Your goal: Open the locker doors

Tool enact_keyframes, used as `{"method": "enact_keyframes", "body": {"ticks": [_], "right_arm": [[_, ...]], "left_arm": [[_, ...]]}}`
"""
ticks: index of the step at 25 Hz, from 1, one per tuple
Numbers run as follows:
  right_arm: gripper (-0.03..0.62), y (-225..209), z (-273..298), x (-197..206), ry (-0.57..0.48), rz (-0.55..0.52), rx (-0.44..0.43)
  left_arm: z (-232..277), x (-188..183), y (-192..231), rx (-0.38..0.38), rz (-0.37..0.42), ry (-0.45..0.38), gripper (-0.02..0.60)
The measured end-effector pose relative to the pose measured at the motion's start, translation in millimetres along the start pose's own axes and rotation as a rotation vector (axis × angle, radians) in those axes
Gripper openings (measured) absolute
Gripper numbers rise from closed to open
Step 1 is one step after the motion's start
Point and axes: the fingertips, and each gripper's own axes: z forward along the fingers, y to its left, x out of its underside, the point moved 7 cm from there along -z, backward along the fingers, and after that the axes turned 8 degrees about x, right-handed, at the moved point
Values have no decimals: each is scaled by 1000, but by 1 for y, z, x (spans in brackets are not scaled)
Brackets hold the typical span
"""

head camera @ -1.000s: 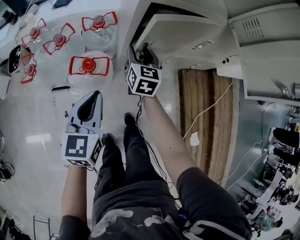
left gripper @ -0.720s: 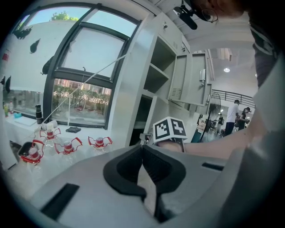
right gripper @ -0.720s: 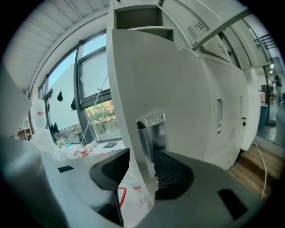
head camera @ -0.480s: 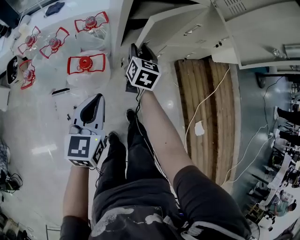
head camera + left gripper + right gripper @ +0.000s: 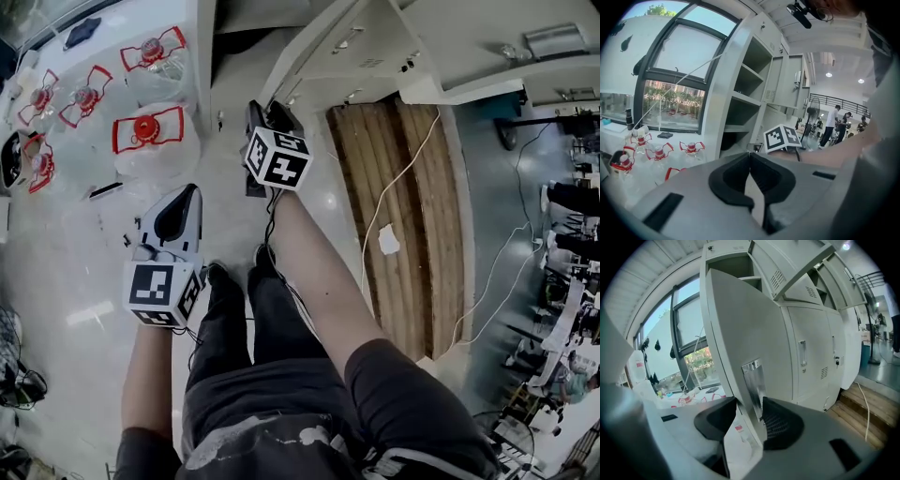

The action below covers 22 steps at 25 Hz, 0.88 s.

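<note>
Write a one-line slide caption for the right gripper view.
Right hand-held gripper, jaws opening, with the edge of a swung-open pale grey metal locker door between them.

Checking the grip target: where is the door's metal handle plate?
Right gripper view, centre: the handle plate sits on the open door's edge, between the right claw's opening jaws.

The right gripper (image 5: 749, 405) has the edge of the swung-out locker door (image 5: 740, 329) between its opening jaws, both pads against it, its metal latch plate (image 5: 753, 380) rising just above the claw.
</note>
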Motion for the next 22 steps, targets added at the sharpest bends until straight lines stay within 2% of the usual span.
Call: {"method": "enact_keyframes", "body": {"ticks": [6,10,14,22], "right_arm": [[190,-37,-25,0,28,-52,4],[172,-65,-41,3,22,-52,19],[127,-91,-53,2,5,-72,47],[117,-134,-63,-2,20,-82,42]], "left_arm": [[21,3,-33,-10,-25,12,9],[31,6,-58,-1,-14,24,9],[40,8,-79,10,-6,36,9],[59,5,-109,39,9,44,9]]}}
